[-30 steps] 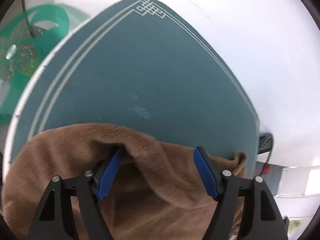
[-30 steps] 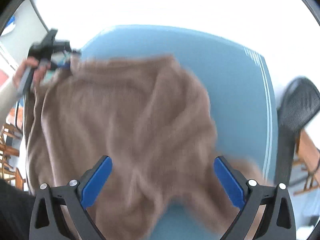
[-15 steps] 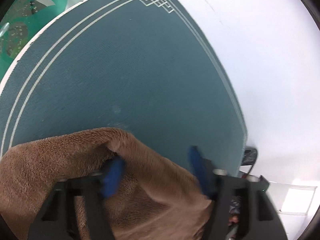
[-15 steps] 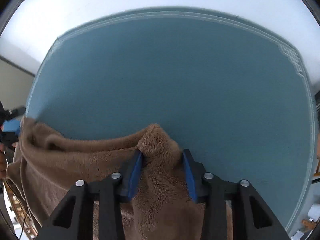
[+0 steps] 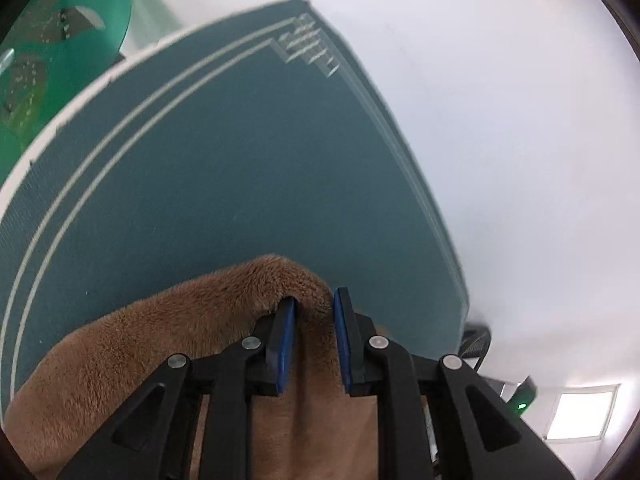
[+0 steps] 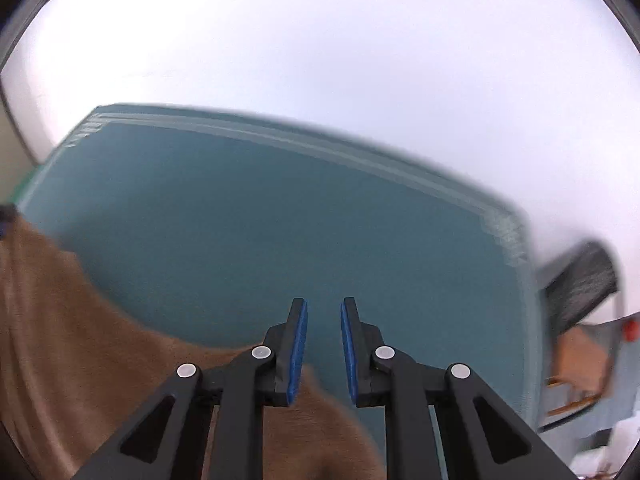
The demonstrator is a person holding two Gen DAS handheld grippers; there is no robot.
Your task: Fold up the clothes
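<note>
A fuzzy brown garment [image 5: 172,336] lies over the near part of a teal mat [image 5: 224,168]. My left gripper [image 5: 314,304] is shut on a raised fold of the brown garment, which bulges up between the blue pads. In the right wrist view the garment [image 6: 88,364] spreads across the lower left, over the teal mat [image 6: 320,216]. My right gripper [image 6: 323,308] has a narrow gap between its blue pads with only mat showing through it; the cloth lies below and to its left. This view is blurred.
The teal mat has pale border lines and an ornament at its far corner [image 5: 308,46], on a white table [image 5: 500,120]. A green plastic object [image 5: 48,52] lies beyond the mat's left edge. A dark mesh chair [image 6: 580,284] stands off the mat's right side.
My left gripper has closed on a fold of the garment. My right gripper held a fold half a second ago; now nothing shows between its pads and the cloth lies lower left.
</note>
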